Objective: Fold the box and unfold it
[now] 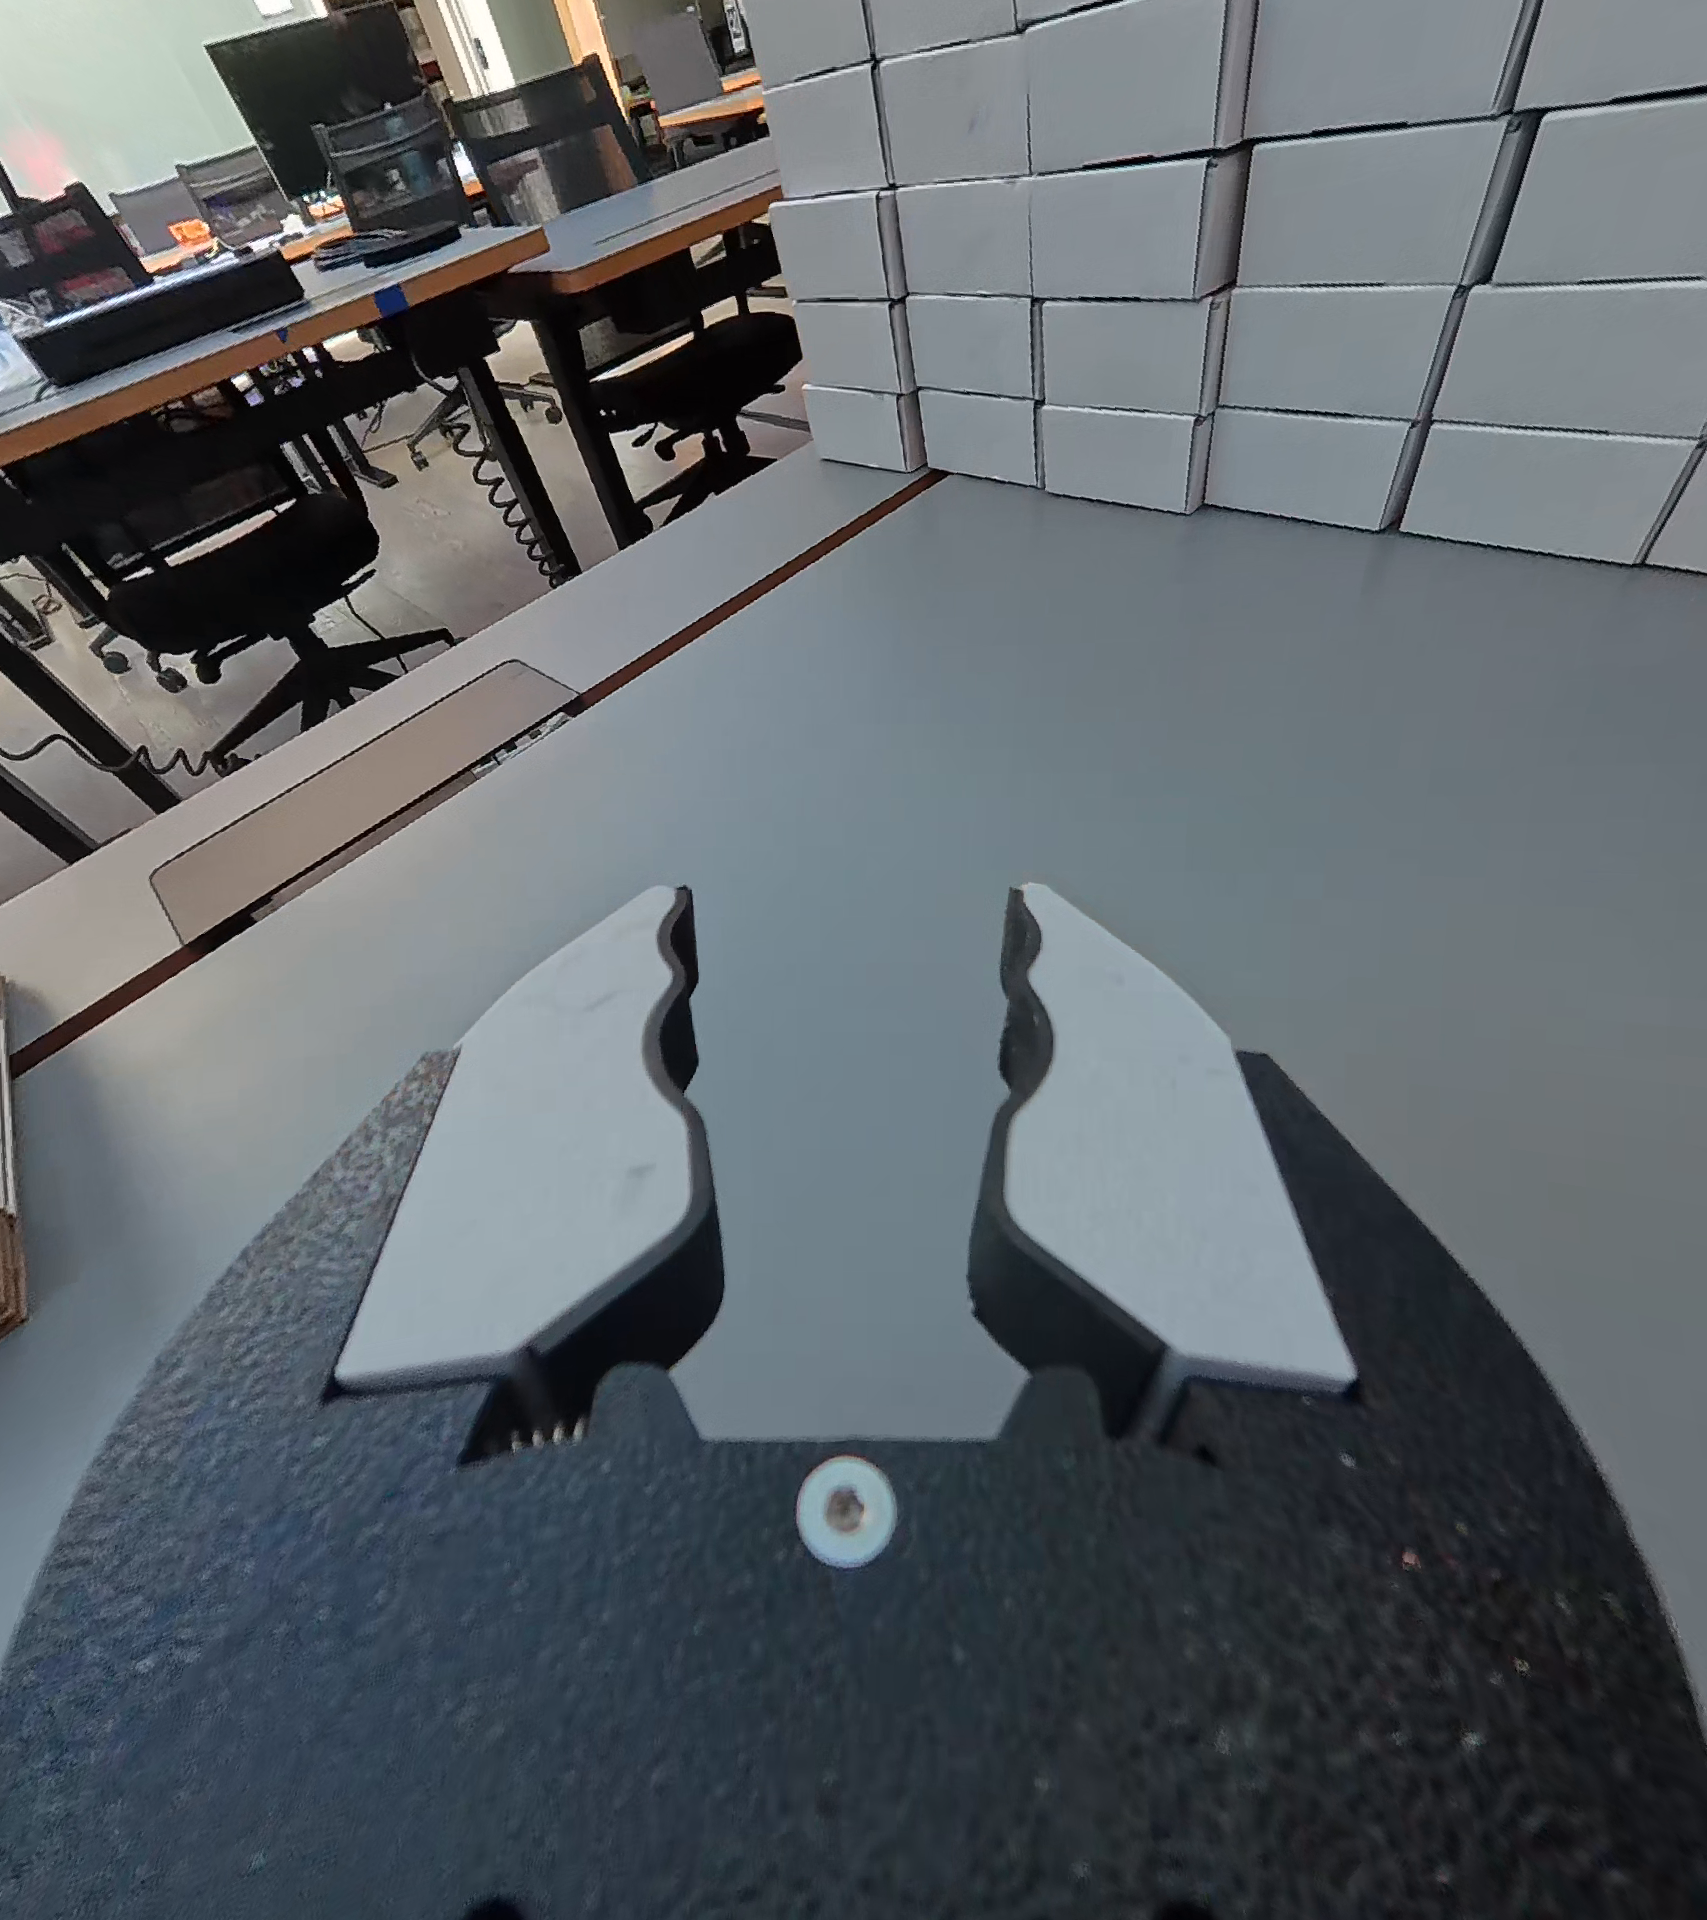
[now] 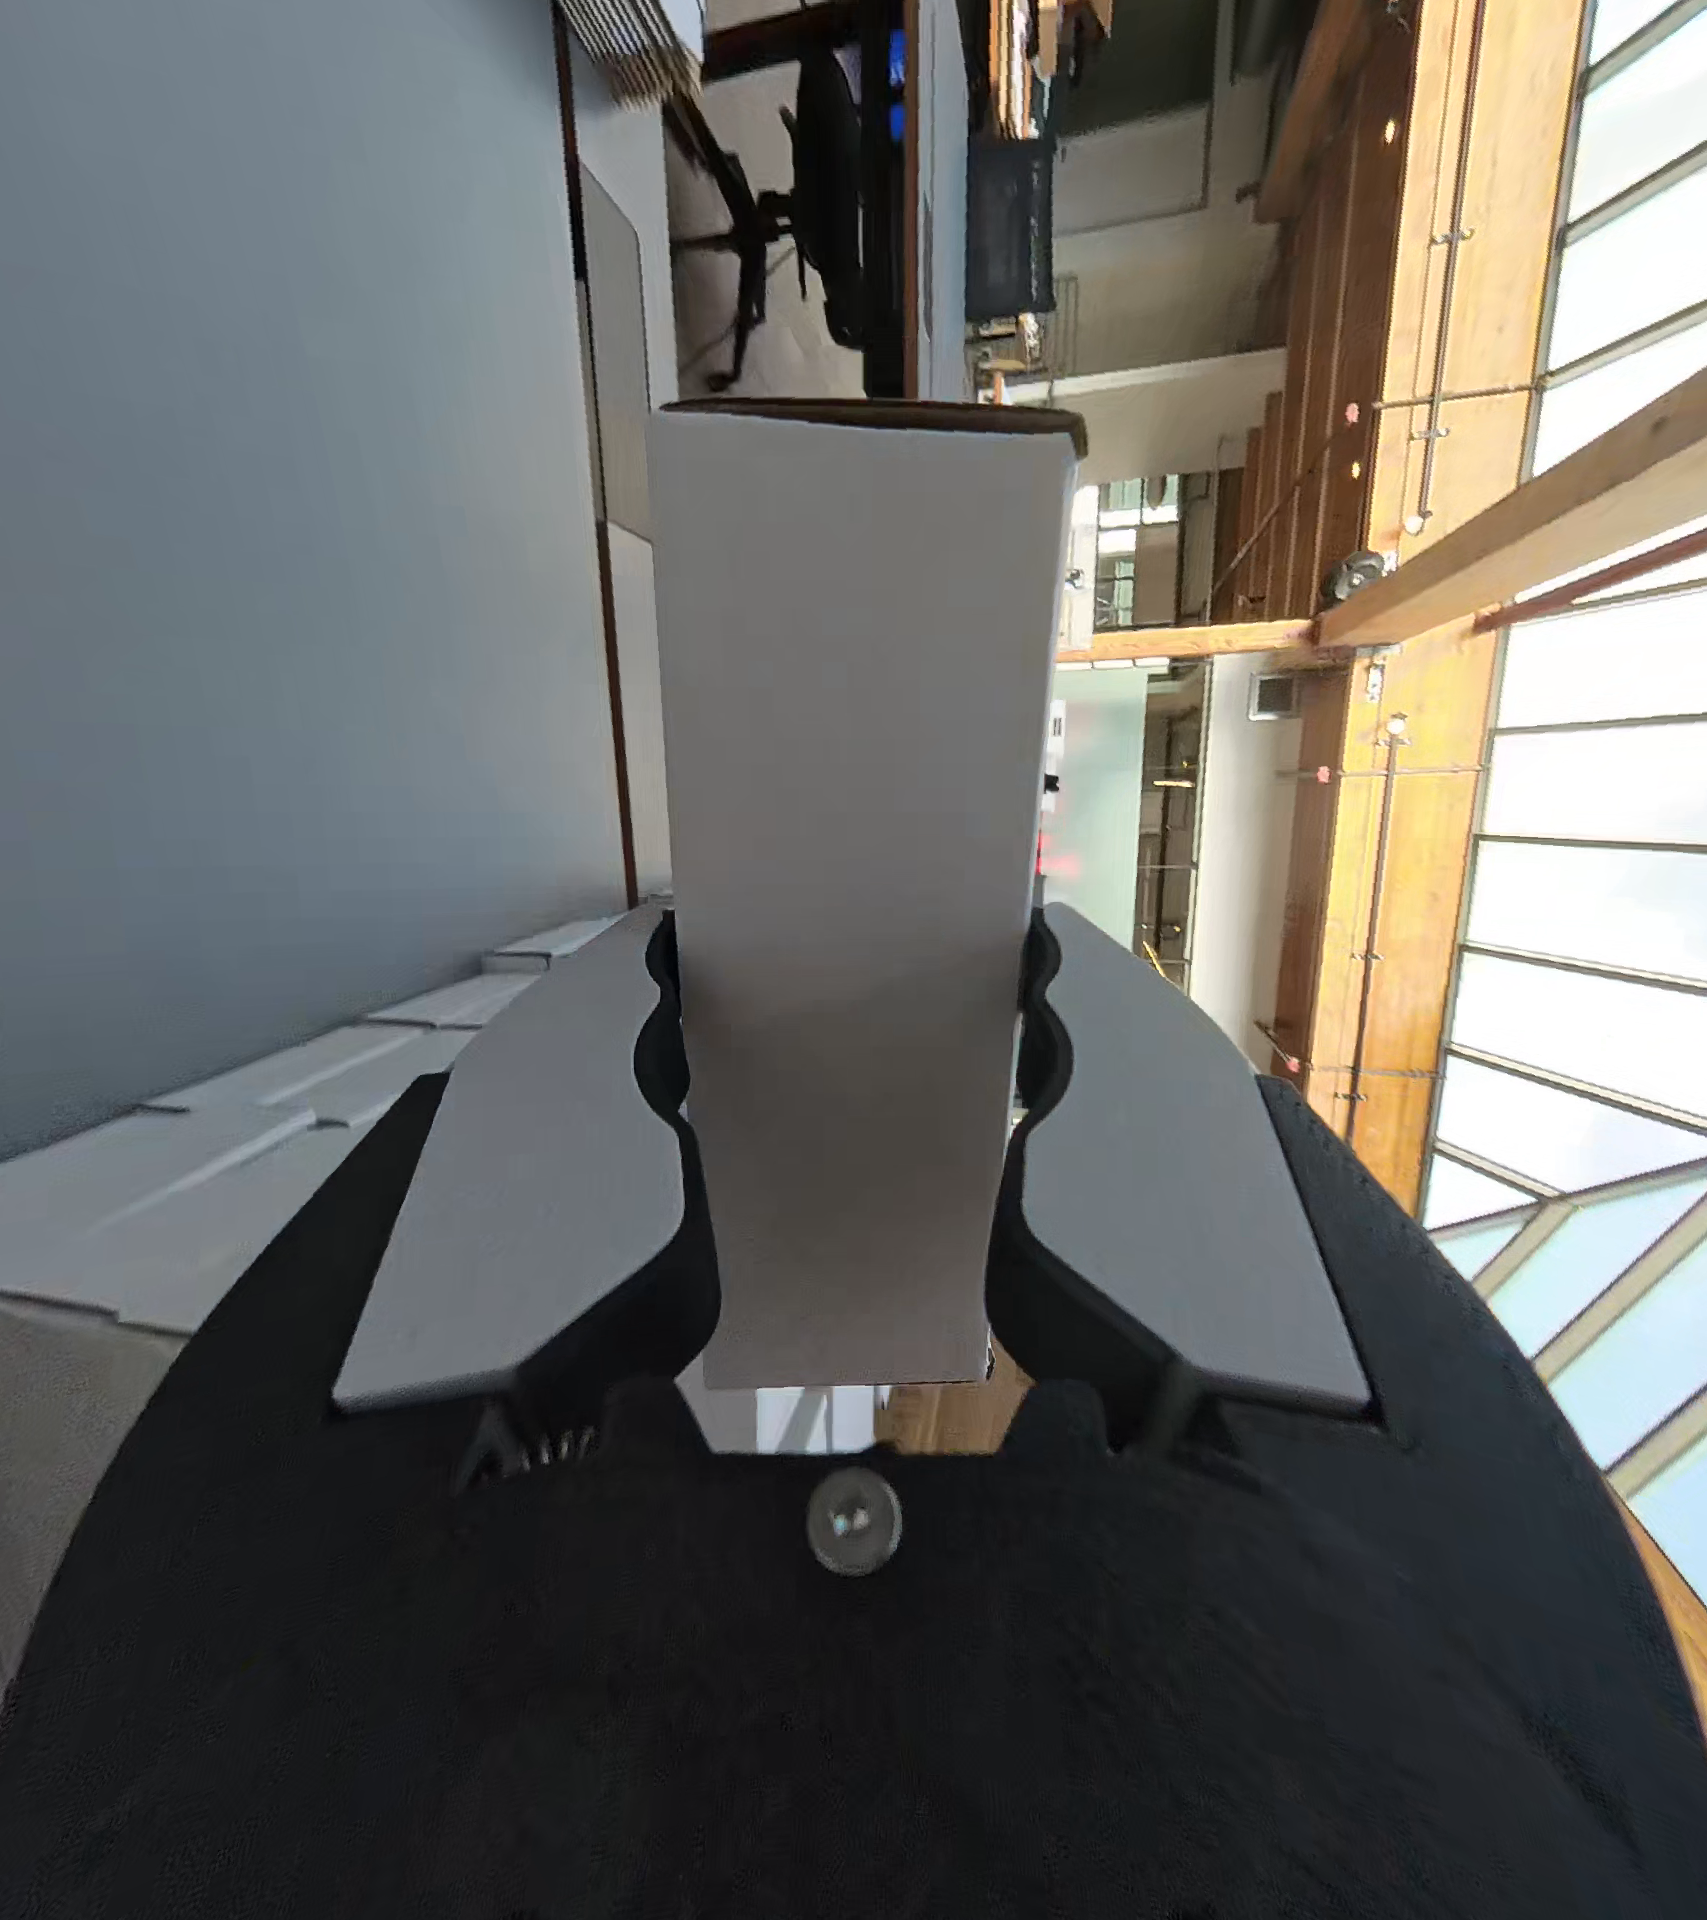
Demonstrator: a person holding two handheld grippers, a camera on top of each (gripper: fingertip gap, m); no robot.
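White cardboard box (image 2: 854,831), folded shut, pinched between the fingers of the right gripper (image 2: 851,935) and held aloft, camera rolled sideways; the left gripper (image 1: 851,909) hangs spread and empty over the grey table (image 1: 1244,727), near stacked white boxes (image 1: 1296,260)

No legible text, label, brand, number or sign in either view. White box (image 2: 849,883) between right tongs (image 2: 849,935): faces plain. Stacked white boxes (image 1: 1348,260) ahead and right of left tongs (image 1: 854,914): faces plain. Far beyond right tongs, small signs on wall (image 2: 1057,790), one with red marks: too small and blurred to read. Far left of left tongs, red glow (image 1: 49,166) on wall: blurred.
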